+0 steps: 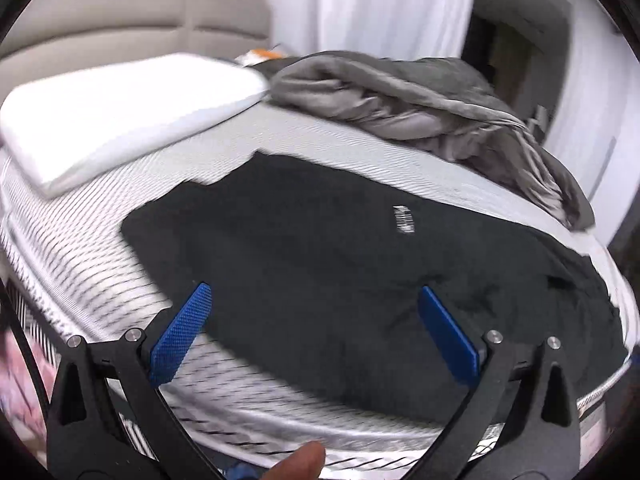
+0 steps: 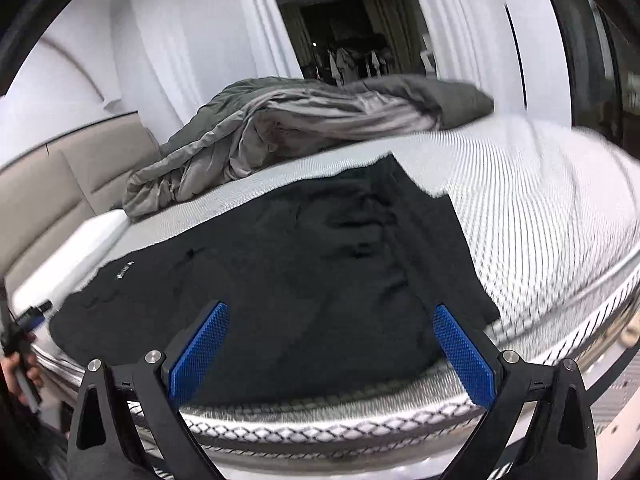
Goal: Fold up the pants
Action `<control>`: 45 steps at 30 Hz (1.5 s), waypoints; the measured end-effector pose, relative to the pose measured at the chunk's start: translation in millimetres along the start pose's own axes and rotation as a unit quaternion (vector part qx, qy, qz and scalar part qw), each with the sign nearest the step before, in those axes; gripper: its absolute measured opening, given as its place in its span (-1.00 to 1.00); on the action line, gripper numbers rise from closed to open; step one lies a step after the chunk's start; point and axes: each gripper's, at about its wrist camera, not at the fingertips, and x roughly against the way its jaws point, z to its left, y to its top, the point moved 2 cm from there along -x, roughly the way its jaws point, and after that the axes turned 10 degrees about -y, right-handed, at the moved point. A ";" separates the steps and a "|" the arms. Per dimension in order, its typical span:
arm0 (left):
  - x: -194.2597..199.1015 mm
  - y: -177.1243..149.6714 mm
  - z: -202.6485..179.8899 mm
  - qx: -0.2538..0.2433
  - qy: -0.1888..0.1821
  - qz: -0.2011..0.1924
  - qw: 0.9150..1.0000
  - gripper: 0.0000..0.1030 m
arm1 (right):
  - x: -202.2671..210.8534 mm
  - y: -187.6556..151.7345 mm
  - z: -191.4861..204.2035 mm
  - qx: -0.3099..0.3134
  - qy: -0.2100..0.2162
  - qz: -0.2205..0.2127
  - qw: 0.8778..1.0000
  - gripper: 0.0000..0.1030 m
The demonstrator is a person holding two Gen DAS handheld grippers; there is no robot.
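Black pants (image 1: 320,256) lie spread flat on the mattress, with a small white label (image 1: 404,219) on them. In the right wrist view the pants (image 2: 304,264) fill the middle and the label (image 2: 123,272) is at the left. My left gripper (image 1: 316,300) is open and empty, hovering over the near edge of the pants. My right gripper (image 2: 332,318) is open and empty, above the near edge of the pants at their other end. Both views are blurred by motion.
The striped white mattress (image 1: 80,256) carries a white pillow (image 1: 120,108) and a crumpled grey duvet (image 1: 420,104) at the back, also in the right wrist view (image 2: 288,124). A beige headboard (image 2: 52,196) stands behind. The other gripper's tool (image 2: 20,340) shows at the left edge.
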 end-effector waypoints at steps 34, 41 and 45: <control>-21.9 9.6 101.3 0.161 0.022 0.004 0.987 -0.95 | -50.8 -6.5 -62.3 -0.192 0.082 0.091 0.974 0.72; -27.1 6.7 108.5 0.168 0.018 0.012 0.986 -0.95 | -54.6 2.5 -58.2 -0.194 0.075 0.084 0.974 0.76; -31.9 9.8 107.8 0.170 0.022 0.012 0.985 -0.95 | -78.2 -8.4 -70.4 -0.229 0.057 0.117 0.965 -0.11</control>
